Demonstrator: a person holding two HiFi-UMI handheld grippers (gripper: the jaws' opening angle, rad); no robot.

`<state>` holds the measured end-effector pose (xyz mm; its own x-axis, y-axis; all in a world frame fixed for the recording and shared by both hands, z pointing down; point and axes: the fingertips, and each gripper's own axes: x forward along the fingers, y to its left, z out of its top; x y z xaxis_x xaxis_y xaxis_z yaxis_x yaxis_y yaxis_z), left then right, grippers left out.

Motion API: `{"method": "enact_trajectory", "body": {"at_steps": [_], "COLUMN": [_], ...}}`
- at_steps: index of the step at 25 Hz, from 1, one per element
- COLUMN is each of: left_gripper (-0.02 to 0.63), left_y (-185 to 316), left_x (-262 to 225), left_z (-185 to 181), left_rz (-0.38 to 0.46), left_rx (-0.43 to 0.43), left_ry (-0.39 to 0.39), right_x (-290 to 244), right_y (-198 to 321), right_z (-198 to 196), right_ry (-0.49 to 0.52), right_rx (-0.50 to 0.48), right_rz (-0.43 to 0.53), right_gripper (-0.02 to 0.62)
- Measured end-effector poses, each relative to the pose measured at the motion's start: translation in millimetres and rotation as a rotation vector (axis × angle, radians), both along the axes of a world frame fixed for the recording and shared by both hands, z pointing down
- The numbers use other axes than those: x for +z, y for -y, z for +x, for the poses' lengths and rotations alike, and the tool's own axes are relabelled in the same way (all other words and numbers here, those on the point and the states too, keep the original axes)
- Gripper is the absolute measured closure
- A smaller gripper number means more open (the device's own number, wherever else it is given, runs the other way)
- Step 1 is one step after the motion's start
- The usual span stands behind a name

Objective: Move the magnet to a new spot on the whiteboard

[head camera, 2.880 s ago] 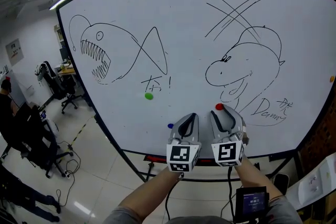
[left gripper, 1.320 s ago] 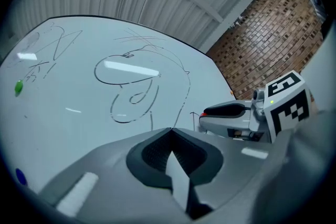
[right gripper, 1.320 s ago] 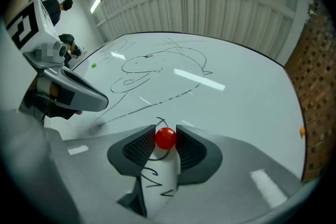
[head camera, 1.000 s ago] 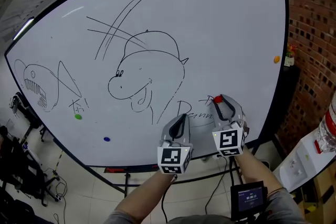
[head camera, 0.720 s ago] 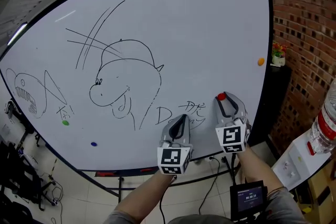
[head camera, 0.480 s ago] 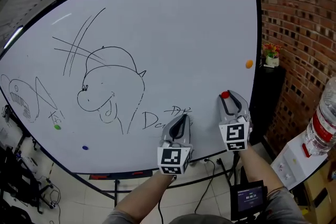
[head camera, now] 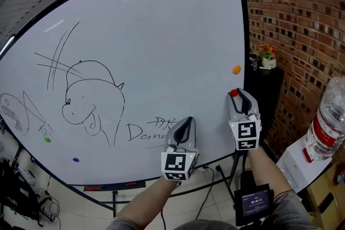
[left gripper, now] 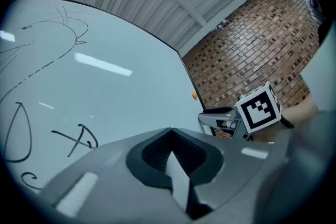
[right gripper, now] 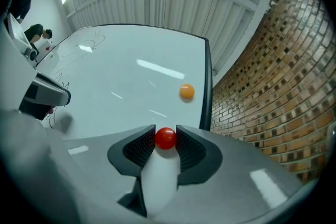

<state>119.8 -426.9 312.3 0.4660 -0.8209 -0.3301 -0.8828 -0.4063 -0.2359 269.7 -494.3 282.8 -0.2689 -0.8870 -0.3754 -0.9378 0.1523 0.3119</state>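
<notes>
The magnet (head camera: pixel 233 92) sat between the jaws of the right gripper (head camera: pixel 237 95), near the lower right edge of the whiteboard (head camera: pixel 161 35), with a second magnet (head camera: pixel 236 69) on the board just above it. The left gripper (head camera: pixel 186 122) stood to its left, before the board's lower part, and a third magnet (head camera: pixel 47 140) lay on the board at far lower left. A brick wall (head camera: pixel 302 24) stood right of the board, with a bottle (head camera: pixel 326 126) nearer, at far right.
</notes>
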Motion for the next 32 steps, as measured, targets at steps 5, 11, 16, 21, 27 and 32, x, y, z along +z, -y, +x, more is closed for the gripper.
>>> {"method": "enact_trajectory", "body": {"at_steps": [5,11,16,21,27,32], "left_gripper": [0.606,0.606,0.606,0.604,0.605,0.605], "left_y": [5,10,12,12,10,10], "left_x": [-1,-1,-1,-1,-2,-1], "left_z": [18,23,18,16,13,8], "left_rz": [0.006,0.007,0.007,0.007,0.012,0.007], "left_rx": [0.024,0.027,0.021,0.016,0.011,0.005], "left_ry": [-0.003,-0.005,-0.006,-0.007,-0.004,-0.007], "right_x": [-1,-6,-5,-4,-4,-3], "right_y": [7,6,10,14,15,14], "right_z": [20,15,15,14,14,13], "right_ry": [0.055,0.090,0.143,0.162,0.188,0.200], "right_rx": [-0.040,-0.117,-0.169,-0.187,-0.195,-0.207], "right_rz": [-0.002,0.015,0.000,-0.007,-0.010,-0.011], "right_gripper": [0.468,0.468,0.466,0.466,0.468,0.461]}}
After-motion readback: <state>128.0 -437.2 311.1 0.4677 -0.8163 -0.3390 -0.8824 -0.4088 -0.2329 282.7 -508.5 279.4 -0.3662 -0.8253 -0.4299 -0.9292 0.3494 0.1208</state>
